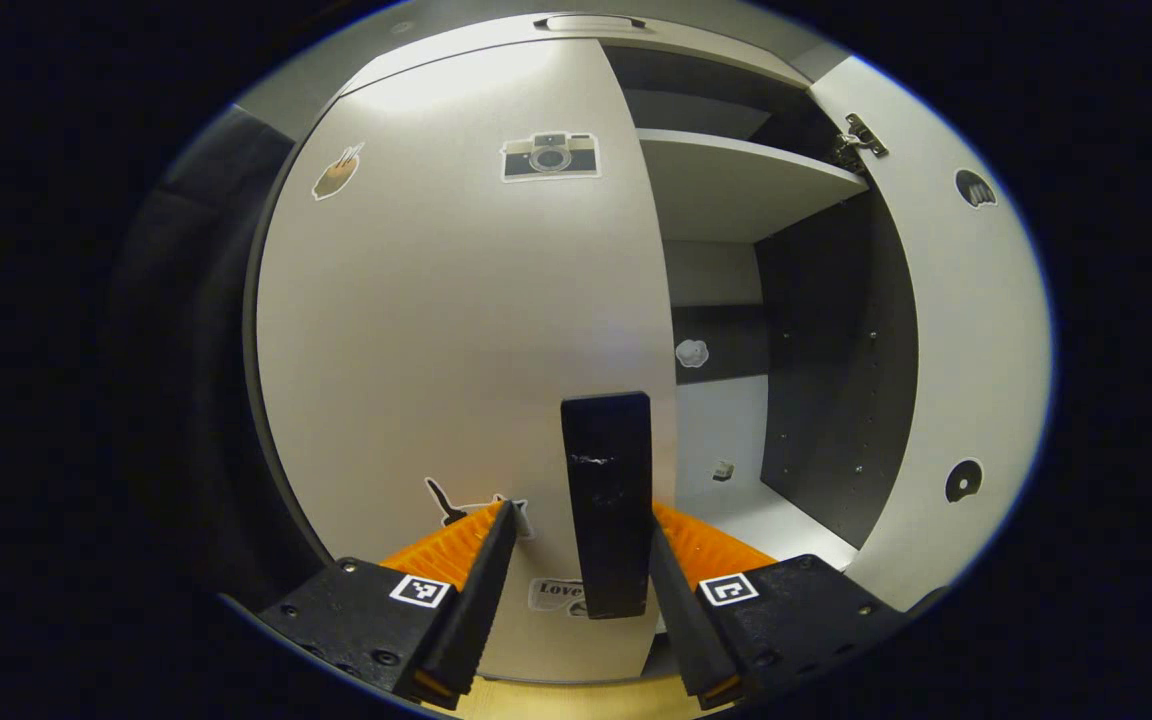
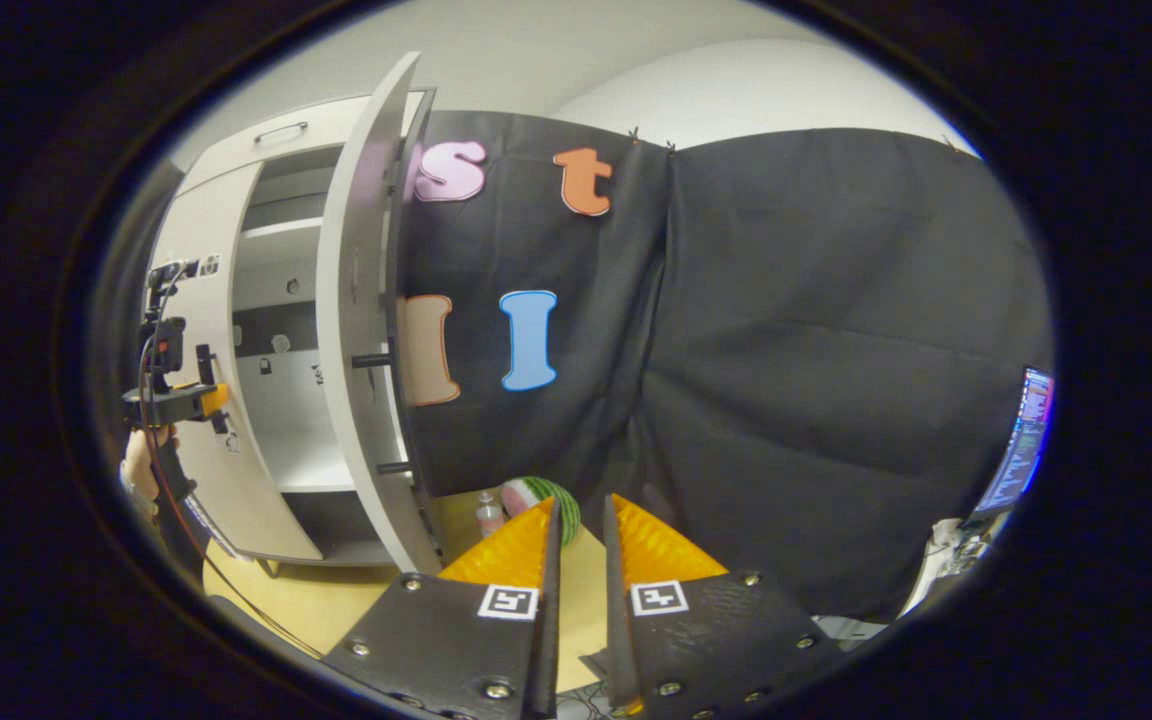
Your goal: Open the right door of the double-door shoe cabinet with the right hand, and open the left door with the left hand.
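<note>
Against the smooth matte left door [image 1: 456,330], the left gripper [image 1: 581,525] spreads around its flat rectangular handle [image 1: 606,500].

In the left gripper view, the left gripper [image 1: 581,535] has two black wedge-shaped finger mounts, one at 7 o'clock and one at 5 o'clock. Each carries a square black-and-white coded marker and small round screws. The right gripper [image 2: 578,535] in the right gripper view is built alike: textured black mounts, a coded marker on each, silver screws along the lower edges. At 9 o'clock there, the other handheld unit trails a thin dark cable.
</note>
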`<state>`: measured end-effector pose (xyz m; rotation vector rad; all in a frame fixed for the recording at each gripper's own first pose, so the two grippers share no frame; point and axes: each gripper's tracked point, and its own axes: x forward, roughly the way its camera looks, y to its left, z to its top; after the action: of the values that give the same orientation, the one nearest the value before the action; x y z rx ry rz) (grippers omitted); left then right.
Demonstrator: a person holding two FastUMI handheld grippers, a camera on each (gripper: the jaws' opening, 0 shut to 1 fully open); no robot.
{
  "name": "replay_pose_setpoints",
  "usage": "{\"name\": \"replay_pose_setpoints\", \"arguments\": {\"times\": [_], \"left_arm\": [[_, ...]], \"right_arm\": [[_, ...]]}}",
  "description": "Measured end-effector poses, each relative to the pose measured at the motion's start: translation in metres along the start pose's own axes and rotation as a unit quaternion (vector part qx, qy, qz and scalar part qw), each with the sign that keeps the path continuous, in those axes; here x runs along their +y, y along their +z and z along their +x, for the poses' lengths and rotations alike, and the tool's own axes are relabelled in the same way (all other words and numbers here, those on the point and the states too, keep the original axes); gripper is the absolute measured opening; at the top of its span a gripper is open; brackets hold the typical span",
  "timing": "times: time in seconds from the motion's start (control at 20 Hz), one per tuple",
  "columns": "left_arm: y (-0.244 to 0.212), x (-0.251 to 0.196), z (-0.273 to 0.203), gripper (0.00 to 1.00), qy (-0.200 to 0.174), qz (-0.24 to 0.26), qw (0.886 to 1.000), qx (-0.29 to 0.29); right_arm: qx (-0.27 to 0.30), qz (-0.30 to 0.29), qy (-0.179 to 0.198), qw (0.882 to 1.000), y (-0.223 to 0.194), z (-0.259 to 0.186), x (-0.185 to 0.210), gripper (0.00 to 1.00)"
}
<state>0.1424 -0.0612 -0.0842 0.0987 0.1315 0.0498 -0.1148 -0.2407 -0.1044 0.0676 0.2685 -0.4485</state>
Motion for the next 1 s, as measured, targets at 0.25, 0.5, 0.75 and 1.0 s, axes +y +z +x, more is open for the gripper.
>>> {"name": "replay_pose_setpoints", "arguments": {"times": [0.25, 0.5, 0.75, 1.0], "left_arm": [[0.0, -0.013, 0.0, 0.31, -0.025, 0.0, 1.0, 0.0], [-0.001, -0.013, -0.003, 0.26, -0.035, -0.004, 0.999, 0.003], [-0.001, -0.014, -0.006, 0.24, -0.044, -0.011, 0.999, 0.003], [-0.002, -0.013, -0.014, 0.25, -0.049, -0.017, 0.999, 0.002]], "right_arm": [[0.005, -0.004, 0.0, 1.0, -0.005, -0.007, -0.001, 0.2], [0.013, -0.004, 0.002, 1.0, -0.01, -0.013, -0.005, 0.2], [0.012, -0.003, 0.003, 1.0, -0.008, -0.016, -0.007, 0.2], [0.013, -0.006, 0.011, 1.0, -0.009, -0.019, -0.002, 0.2]]}}
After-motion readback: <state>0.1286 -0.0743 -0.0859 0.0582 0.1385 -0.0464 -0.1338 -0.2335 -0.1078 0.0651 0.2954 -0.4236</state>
